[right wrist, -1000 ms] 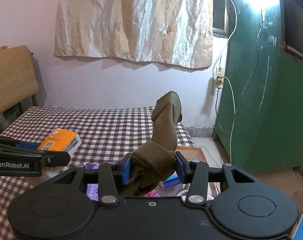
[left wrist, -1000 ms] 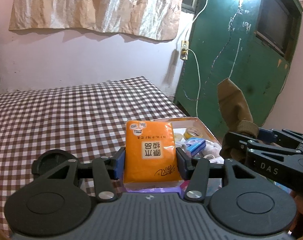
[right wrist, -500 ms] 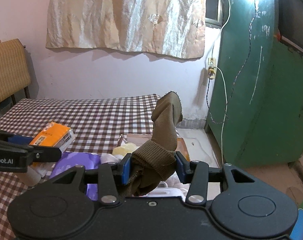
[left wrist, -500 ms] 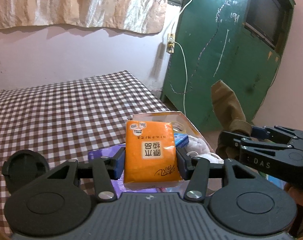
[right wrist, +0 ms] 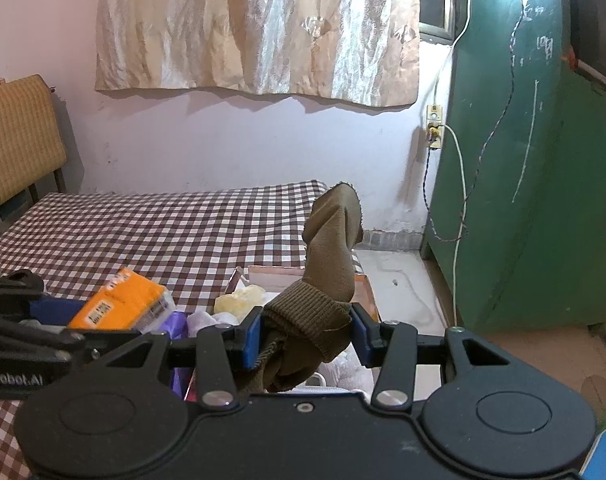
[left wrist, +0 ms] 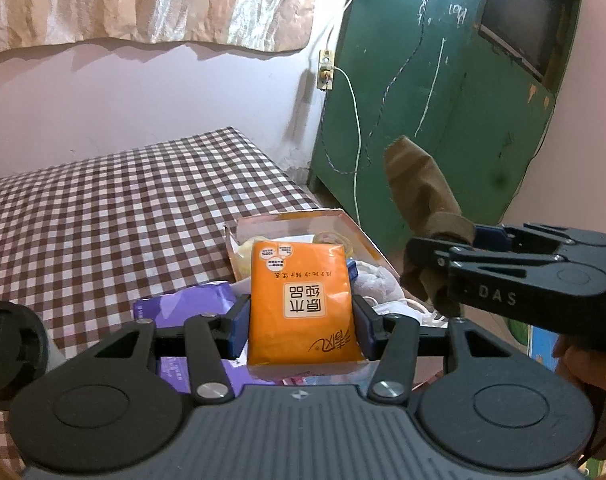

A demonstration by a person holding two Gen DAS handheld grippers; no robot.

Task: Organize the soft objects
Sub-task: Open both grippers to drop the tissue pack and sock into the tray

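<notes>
I see a bed in brown-and-white checked cloth [left wrist: 135, 200], an open cardboard box [left wrist: 367, 240] at its edge. My left gripper [left wrist: 301, 320] clamps a glossy orange tissue pack [left wrist: 303, 300] above it; my right gripper [right wrist: 306, 334] pinches a ribbed olive sock [right wrist: 323, 280], toe upward.
</notes>
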